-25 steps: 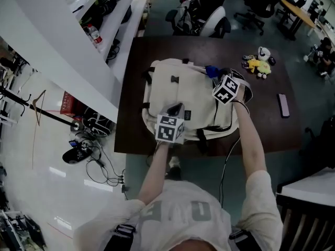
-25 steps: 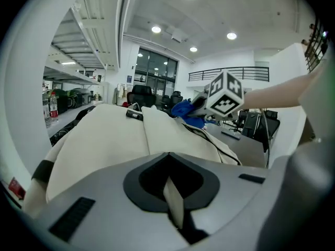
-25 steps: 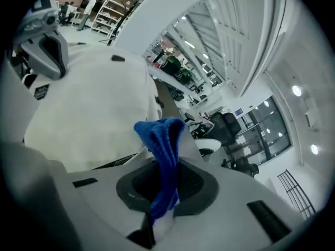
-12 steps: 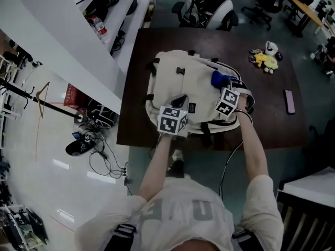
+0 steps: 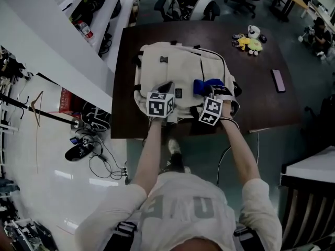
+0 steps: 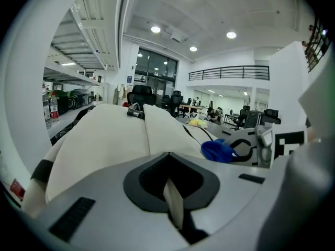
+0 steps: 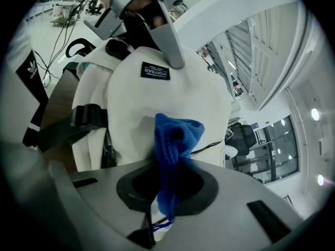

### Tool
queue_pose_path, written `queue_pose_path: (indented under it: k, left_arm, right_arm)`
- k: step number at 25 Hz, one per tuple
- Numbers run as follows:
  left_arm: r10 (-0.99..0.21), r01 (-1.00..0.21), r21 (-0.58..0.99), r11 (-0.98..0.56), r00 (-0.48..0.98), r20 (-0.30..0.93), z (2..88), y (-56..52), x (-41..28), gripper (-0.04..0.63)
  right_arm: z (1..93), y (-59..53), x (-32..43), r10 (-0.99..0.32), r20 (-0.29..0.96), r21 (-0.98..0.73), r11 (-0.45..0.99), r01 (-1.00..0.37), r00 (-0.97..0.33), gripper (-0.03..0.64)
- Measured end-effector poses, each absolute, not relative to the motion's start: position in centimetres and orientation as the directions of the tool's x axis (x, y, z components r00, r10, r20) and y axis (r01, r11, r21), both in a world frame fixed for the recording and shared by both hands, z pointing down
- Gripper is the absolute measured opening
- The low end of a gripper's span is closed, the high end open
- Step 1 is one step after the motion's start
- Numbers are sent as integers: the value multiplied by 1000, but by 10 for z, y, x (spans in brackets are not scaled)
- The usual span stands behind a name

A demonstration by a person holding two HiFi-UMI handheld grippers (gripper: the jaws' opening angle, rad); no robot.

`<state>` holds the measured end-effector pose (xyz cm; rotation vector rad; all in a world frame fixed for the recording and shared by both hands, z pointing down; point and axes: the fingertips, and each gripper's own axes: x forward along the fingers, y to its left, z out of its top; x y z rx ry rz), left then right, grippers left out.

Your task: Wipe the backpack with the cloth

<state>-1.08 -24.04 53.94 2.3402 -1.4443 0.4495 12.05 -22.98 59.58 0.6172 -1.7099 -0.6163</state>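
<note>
A cream backpack (image 5: 172,69) is shown from above, laid flat on a dark brown worktop (image 5: 261,106), towards its near left side. Two hand-held grippers are set on the near end of the bag, side by side. The left claw (image 6: 171,190) is closed, and a thin pale fold of the backpack is pinched between its jaws. The right claw (image 7: 165,192) is clamped on a blue cloth (image 7: 175,140), which is bunched up and pressed against the pale fabric on the near right part of the bag, just beside a black strap (image 7: 86,116). A small black label (image 7: 155,71) is seen on the bag between the two grippers. Well apart from the bag, a yellow toy (image 5: 250,44) and a slim dark device (image 5: 278,80) are left on the far right of the worktop.
</note>
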Motion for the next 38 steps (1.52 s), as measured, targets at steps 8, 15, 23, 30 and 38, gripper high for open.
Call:
queue_pose_path:
  k: [8, 15, 23, 30, 38]
  left_arm:
    - [-790, -904, 118, -411, 418, 449, 540, -241, -10, 0]
    - [-788, -902, 129, -412, 424, 445, 539, -241, -10, 1]
    - [-797, -912, 109, -396, 400, 453, 540, -242, -10, 0]
    - [-805, -914, 92, -396, 393, 444, 540, -241, -11, 1]
    - [-825, -923, 55, -381, 367, 429, 539, -240, -12, 0]
  right_arm:
    - [619, -172, 117, -652, 728, 654, 753, -73, -210, 40]
    - [623, -151, 117, -647, 732, 641, 760, -107, -215, 38]
    - [626, -149, 119, -649, 736, 638, 760, -122, -194, 38]
    - [628, -148, 117, -640, 739, 631, 767, -119, -211, 38]
    - [515, -238, 166, -668, 660, 613, 744, -268, -344, 40]
